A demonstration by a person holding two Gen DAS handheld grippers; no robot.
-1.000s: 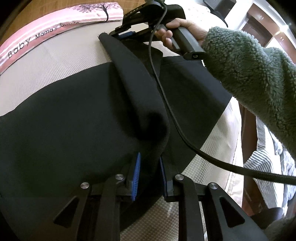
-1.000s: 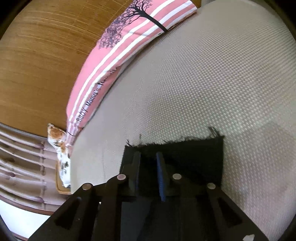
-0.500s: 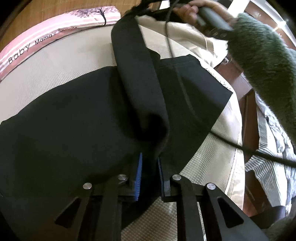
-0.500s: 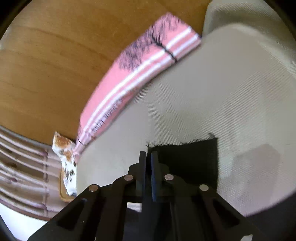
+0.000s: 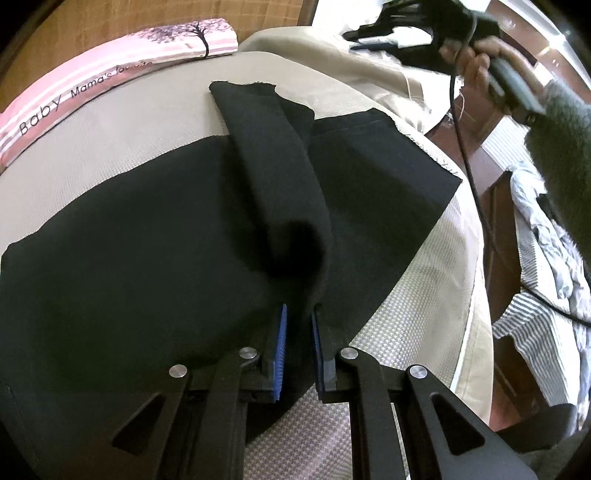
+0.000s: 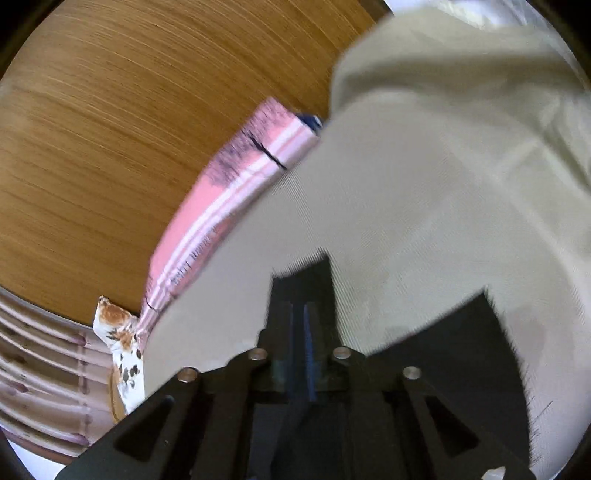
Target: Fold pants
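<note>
pink striped cushion (image 5: 110, 77), upper left of left wrist view: tree print, lettering "baby mama's...", rest unreadable. black pants (image 5: 155, 236) spread on beige woven mattress (image 5: 417, 317), one leg doubled back along centre. left gripper (image 5: 297, 332) blue pads pinched on fabric ridge, bottom centre. right gripper (image 5: 413, 22) upper right, blurred, grip state cannot tell, nothing seen held. wood-grain headboard (image 6: 129, 110) behind. striped bedding (image 5: 535, 314) at right edge.

The pants (image 5: 155, 258) are showing as matt black cloth with frayed edges, lying on a beige bed (image 5: 122, 147) of rough woven weave; the wall (image 6: 122, 122) is looking like grained wood.
</note>
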